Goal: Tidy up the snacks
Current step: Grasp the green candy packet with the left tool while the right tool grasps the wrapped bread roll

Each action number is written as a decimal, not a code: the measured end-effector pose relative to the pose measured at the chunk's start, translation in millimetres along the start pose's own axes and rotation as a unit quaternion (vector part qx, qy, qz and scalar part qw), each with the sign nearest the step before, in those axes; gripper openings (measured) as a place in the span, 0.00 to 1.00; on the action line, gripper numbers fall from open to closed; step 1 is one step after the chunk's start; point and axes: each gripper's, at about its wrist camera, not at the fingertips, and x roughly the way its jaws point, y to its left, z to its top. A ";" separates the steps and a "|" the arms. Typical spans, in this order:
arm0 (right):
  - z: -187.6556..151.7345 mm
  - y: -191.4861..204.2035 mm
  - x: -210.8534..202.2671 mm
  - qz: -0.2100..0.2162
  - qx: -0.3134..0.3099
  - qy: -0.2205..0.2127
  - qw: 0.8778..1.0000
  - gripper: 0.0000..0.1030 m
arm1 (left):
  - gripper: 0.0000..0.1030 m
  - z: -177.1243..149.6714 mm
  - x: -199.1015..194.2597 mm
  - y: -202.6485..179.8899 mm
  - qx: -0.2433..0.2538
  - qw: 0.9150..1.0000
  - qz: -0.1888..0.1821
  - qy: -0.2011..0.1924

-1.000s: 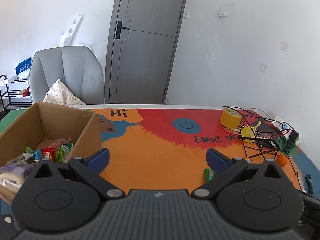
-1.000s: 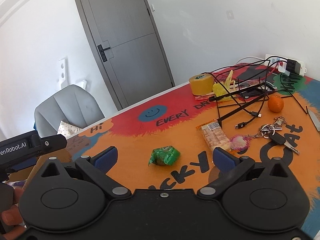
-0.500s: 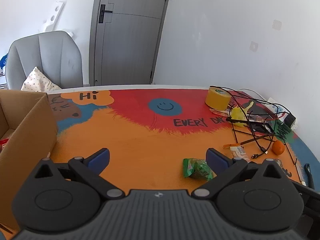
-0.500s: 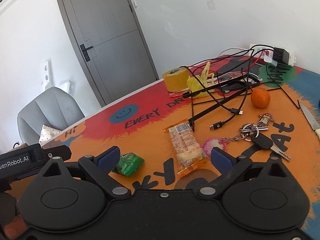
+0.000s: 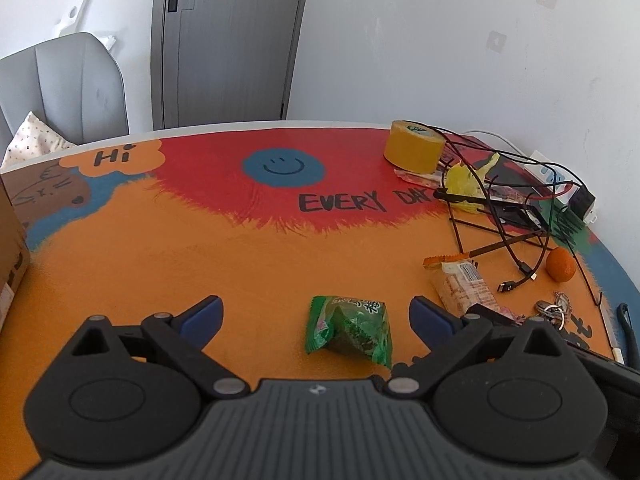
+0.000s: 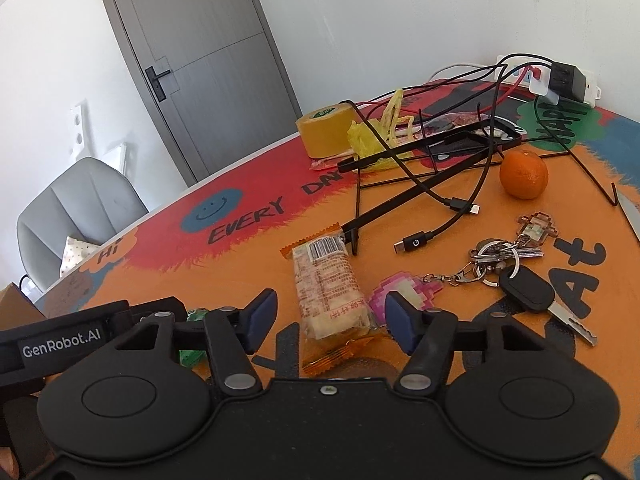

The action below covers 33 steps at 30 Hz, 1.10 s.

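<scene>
- Snacks first: green packet (image 5: 349, 330) lies flat on the bench (image 5: 160, 264), between the left gripper (image 5: 316, 316)'s fingers, which stand wide and clear of it on both sides
- Cracker pack (image 6: 326, 284) lies lengthwise between the right gripper (image 6: 330, 318)'s fingers; they have just been closing and now stand at about half width, pads (image 6: 262, 312) not yet on the wrapper as far as I can tell
- Risk one: the right fingers straddle only the near end of the cracker pack, so a pinch there may catch crimped foil alone and the pack could droop or slip out on the lift
- Risk two: squeeze too hard and the crackers inside will likely crack
- Risk three: pink keychain (image 6: 400, 292) sits just beside the right-hand finger, chained to the keys (image 6: 500, 256); a sloppy close could snag it and drag the bunch along
- Risk four: the green packet is puffy and slick, so from the left fingers it may squirt forward if they close off-centre
- Risk five: the two grippers work close together, the left one showing at the right camera's left edge; they could bump
- Box (image 5: 10, 248) shows only as a corner at the left edge, well apart from both snacks, so a weak grip has a long carry in which to fail
</scene>
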 end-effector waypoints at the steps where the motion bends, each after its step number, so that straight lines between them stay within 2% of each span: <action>1: 0.7 -2.0 2.1 0.000 0.001 0.002 1.000 0.57 | 0.97 -0.4 2.9 -0.7 -0.002 1.000 0.002 0.001; 7: 4.9 -6.7 8.1 -0.005 -0.006 0.003 1.000 0.54 | 0.91 -2.9 19.2 -2.3 -0.017 1.000 0.003 0.012; 8: 5.4 -7.7 7.8 -0.006 -0.007 0.003 1.000 0.54 | 0.80 -3.2 21.1 -2.6 -0.018 1.000 0.005 0.014; 10: 6.6 -12.5 4.8 0.001 0.003 -0.002 1.000 0.54 | 0.67 -4.2 24.6 -3.6 -0.012 1.000 0.012 0.018; 11: 7.7 -15.9 2.7 0.005 0.010 -0.006 1.000 0.54 | 0.55 -4.4 24.5 -4.2 -0.007 1.000 0.017 0.016; 13: 9.6 -21.3 -1.0 0.005 0.019 -0.011 1.000 0.54 | 0.43 -3.5 23.7 -2.4 -0.010 1.000 0.015 0.017; 14: 10.9 -23.1 -1.8 0.005 0.021 -0.013 1.000 0.54 | 0.40 -2.6 23.0 -0.9 -0.015 1.000 0.013 0.019; 19: 13.1 -15.0 -2.0 0.009 0.004 -0.013 1.000 0.54 | 0.38 -2.2 19.6 4.9 -0.024 0.999 0.003 0.023; 24: 10.1 3.8 2.6 0.012 -0.021 -0.009 1.000 0.54 | 0.37 -0.6 8.8 14.9 -0.028 1.000 0.006 0.009; 28: 4.7 18.3 13.3 -0.003 -0.034 0.005 0.999 0.53 | 0.37 2.0 1.3 29.4 -0.042 0.999 0.009 0.002; 31: -2.4 25.4 20.0 -0.031 -0.051 0.010 0.998 0.47 | 0.37 2.5 -6.9 39.8 -0.047 0.999 0.011 -0.006; 33: -6.8 31.9 18.1 -0.040 -0.065 0.010 0.997 0.37 | 0.37 2.9 -11.9 46.6 -0.051 0.999 0.014 -0.010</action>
